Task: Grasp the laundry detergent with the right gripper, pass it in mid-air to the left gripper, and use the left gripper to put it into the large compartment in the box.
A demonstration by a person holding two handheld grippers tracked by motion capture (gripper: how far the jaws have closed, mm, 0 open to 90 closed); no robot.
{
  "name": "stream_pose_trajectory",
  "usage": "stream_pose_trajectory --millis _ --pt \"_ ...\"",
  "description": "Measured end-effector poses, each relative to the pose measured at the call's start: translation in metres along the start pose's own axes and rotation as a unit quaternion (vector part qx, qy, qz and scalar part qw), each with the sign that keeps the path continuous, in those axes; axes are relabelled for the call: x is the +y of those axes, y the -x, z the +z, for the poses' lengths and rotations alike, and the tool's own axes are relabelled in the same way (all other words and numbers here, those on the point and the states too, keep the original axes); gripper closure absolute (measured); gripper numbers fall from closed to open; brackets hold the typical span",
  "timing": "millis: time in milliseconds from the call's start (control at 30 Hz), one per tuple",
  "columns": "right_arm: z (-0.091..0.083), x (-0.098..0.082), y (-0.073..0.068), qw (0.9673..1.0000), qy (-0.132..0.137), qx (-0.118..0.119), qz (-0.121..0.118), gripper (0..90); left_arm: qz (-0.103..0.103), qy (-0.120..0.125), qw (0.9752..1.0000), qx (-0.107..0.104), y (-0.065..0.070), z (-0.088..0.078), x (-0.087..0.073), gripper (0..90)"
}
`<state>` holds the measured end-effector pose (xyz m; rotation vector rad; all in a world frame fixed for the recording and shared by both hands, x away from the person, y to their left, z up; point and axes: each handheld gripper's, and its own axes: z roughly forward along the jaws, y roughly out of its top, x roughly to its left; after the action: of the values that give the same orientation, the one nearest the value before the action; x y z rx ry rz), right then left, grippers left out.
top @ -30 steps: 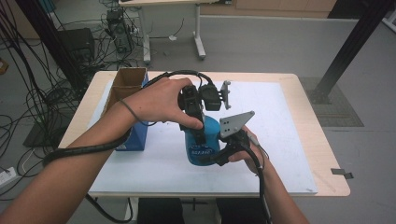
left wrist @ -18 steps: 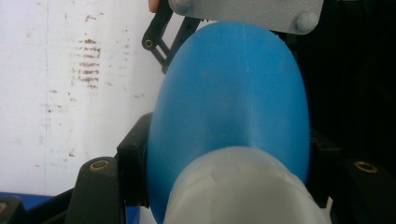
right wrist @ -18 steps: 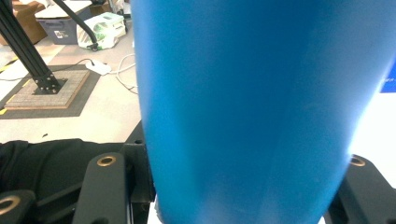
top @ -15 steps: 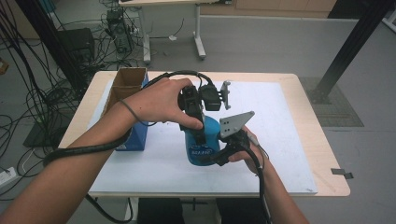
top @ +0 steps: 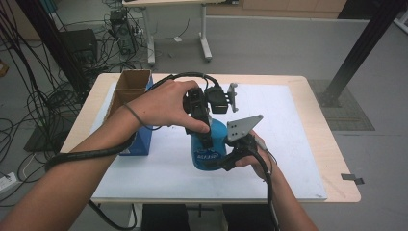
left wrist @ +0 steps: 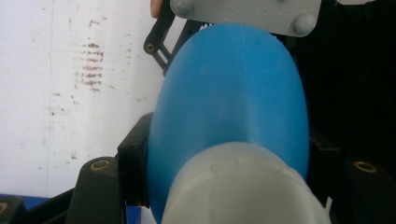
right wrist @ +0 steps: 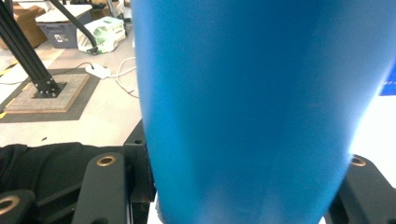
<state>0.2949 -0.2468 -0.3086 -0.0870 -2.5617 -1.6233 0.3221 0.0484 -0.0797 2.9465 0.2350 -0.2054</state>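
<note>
A blue bottle (top: pixel 213 144) with a printed label stands upright on the white mat (top: pixel 293 144). My left gripper (top: pixel 205 138) comes down from above, and its jaws are closed on the bottle's top. In the left gripper view (left wrist: pixel 229 161) the blue shoulder (left wrist: pixel 233 88) and the white cap (left wrist: pixel 243 186) sit between the jaws. From the near right side, my right gripper (top: pixel 220 162) is shut on the bottle's lower body, grey plate (top: pixel 243 127) on top. The blue wall (right wrist: pixel 252 102) is pressed between the jaws in the right gripper view (right wrist: pixel 243 186).
An open cardboard box with blue sides (top: pixel 131 89) stands at the mat's left edge, just behind the left forearm. The wooden table (top: pixel 337 187) ends close to the mat's right and near sides. Cables and table legs lie on the floor beyond.
</note>
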Motion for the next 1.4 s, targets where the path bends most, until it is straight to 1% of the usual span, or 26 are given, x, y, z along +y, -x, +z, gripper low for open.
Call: stream_pose_trajectory --millis 100,133,233,300,333,400,433,533,567,600,633,667,733,767,800,1000,1067,1100,1133,1200,1233,1333,1400 --pt "0.000 0.000 -0.001 1.0000 0.001 -0.002 -0.003 40.1 0.001 -0.001 1.0000 0.004 0.002 0.000 0.001 37.1" --pt "-0.001 -0.001 -0.001 1.0000 0.003 -0.004 0.000 40.0 0.001 0.001 1.0000 0.006 0.003 -0.001 0.001 37.1" --pt "-0.001 -0.003 -0.001 1.0000 0.007 -0.005 -0.003 39.7 0.001 0.000 1.0000 0.007 0.004 -0.001 0.002 37.2" --pt "-0.001 -0.004 -0.002 0.9999 0.011 -0.007 -0.001 39.2 0.000 -0.005 1.0000 0.007 0.004 0.000 0.004 37.3" --pt "-0.001 -0.005 -0.003 0.9999 0.016 -0.007 0.001 38.5 -0.001 -0.010 0.9999 0.007 0.004 0.001 0.006 37.3" --pt "-0.002 -0.009 -0.003 0.9994 0.033 -0.007 -0.003 36.0 0.001 -0.017 0.9998 0.010 0.005 0.005 0.009 37.4" --pt "-0.002 -0.009 -0.003 0.9994 0.034 -0.009 -0.004 34.3 0.000 -0.018 0.9998 0.010 0.005 0.005 0.009 37.4" --pt "-0.002 -0.011 -0.003 0.9994 0.034 -0.008 0.002 31.5 -0.003 -0.014 0.9998 0.011 0.004 0.004 0.007 37.4" --pt "-0.002 -0.012 -0.005 0.9993 0.035 -0.013 0.006 30.6 -0.005 -0.011 0.9999 0.011 0.003 0.002 0.006 37.4" --pt "-0.001 -0.014 -0.003 0.9993 0.036 -0.009 0.009 29.7 -0.007 -0.010 0.9999 0.011 0.003 0.002 0.005 37.4" --pt "-0.001 -0.016 -0.004 0.9992 0.038 -0.011 0.011 29.0 -0.007 -0.009 0.9998 0.013 0.003 0.001 0.005 37.4" --pt "-0.001 -0.018 -0.006 0.9989 0.041 -0.018 0.013 27.2 -0.008 -0.009 0.9998 0.015 0.004 0.000 0.005 37.4" --pt "-0.001 -0.020 -0.006 0.9986 0.045 -0.020 0.022 24.2 -0.009 -0.007 0.9998 0.018 0.005 -0.001 0.004 37.4" --pt "-0.001 -0.022 -0.008 0.9982 0.048 -0.026 0.025 22.0 -0.009 -0.010 0.9997 0.018 0.005 0.000 0.005 37.4" --pt "-0.001 -0.022 -0.008 0.9981 0.048 -0.026 0.029 20.9 -0.010 -0.009 0.9997 0.018 0.005 0.000 0.005 37.5" --pt "0.000 -0.026 -0.016 0.9964 0.052 -0.051 0.042 12.8 -0.013 -0.012 0.9996 0.020 0.005 0.002 0.007 37.4" --pt "-0.001 -0.026 -0.018 0.9962 0.053 -0.056 0.041 11.6 -0.013 -0.013 0.9996 0.021 0.005 0.001 0.008 37.4" --pt "-0.002 -0.027 -0.018 0.9962 0.055 -0.054 0.042 8.4 -0.013 -0.014 0.9996 0.021 0.005 0.001 0.008 37.4" --pt "-0.002 -0.028 -0.017 0.9962 0.056 -0.053 0.041 7.8 -0.013 -0.013 0.9996 0.021 0.005 0.000 0.008 37.4" --pt "-0.003 -0.029 -0.019 0.9957 0.060 -0.057 0.041 4.0 -0.013 -0.013 0.9996 0.022 0.006 -0.001 0.008 37.4" --pt "-0.004 -0.030 -0.018 0.9961 0.061 -0.052 0.038 2.5 -0.013 -0.010 0.9996 0.023 0.007 -0.001 0.007 37.4" --pt "-0.006 -0.033 -0.021 0.9955 0.069 -0.059 0.027 1.0 -0.013 -0.009 0.9996 0.025 0.008 -0.002 0.008 37.4" --pt "-0.006 -0.034 -0.023 0.9951 0.069 -0.066 0.026 1.1 -0.014 -0.009 0.9996 0.024 0.008 -0.002 0.008 37.4"
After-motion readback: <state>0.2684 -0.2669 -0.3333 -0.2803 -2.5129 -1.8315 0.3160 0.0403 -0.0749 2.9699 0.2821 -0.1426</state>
